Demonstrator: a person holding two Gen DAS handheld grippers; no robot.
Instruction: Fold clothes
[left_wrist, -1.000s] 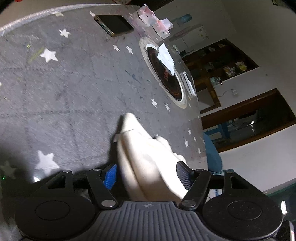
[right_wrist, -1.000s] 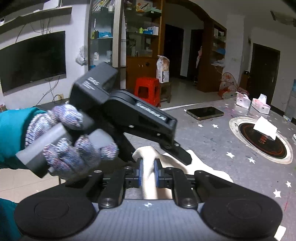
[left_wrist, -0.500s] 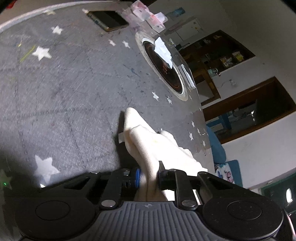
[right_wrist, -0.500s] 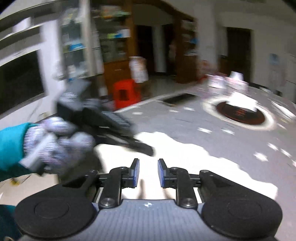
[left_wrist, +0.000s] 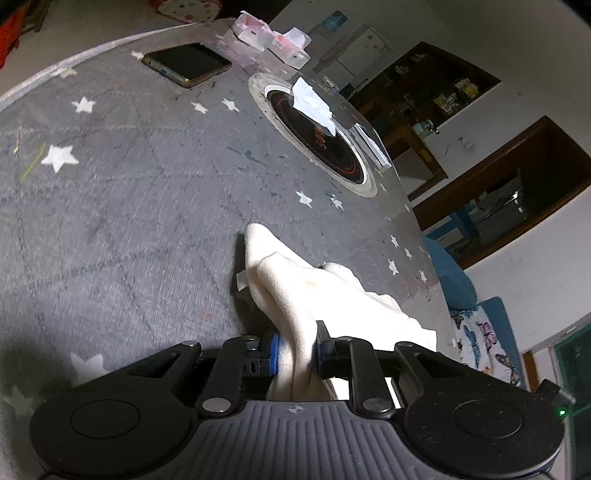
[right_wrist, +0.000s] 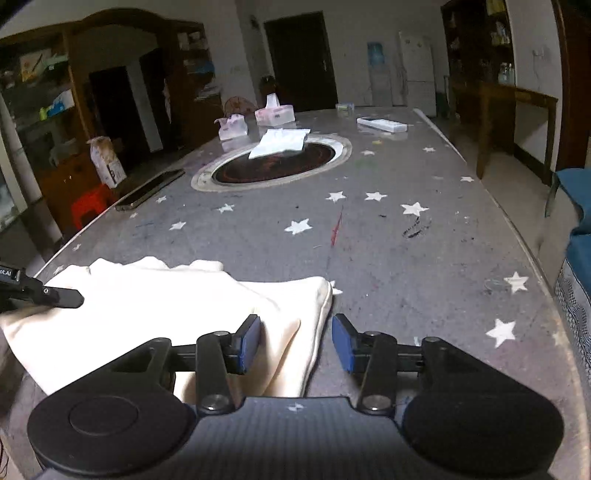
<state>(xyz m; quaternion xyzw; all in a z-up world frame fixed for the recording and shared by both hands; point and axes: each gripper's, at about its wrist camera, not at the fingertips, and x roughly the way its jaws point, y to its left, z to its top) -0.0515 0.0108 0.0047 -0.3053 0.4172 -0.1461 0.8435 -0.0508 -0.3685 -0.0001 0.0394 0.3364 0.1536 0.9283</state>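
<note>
The left gripper (left_wrist: 295, 350) has its fingers clenched on a bunched fold of the cream garment (left_wrist: 295, 288), which lies at the near edge of the grey starred surface (left_wrist: 129, 184). The right gripper (right_wrist: 295, 343) hovers over the garment's edge, fingers spread apart.

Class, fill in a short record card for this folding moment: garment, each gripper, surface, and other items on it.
garment: cream garment, partly bunched, lying on the table
left gripper: shut on a raised fold of the garment
right gripper: open, over the garment's edge
surface: grey star-patterned table
other items: phone, tissue boxes, white cloth on the round cooktop
</note>
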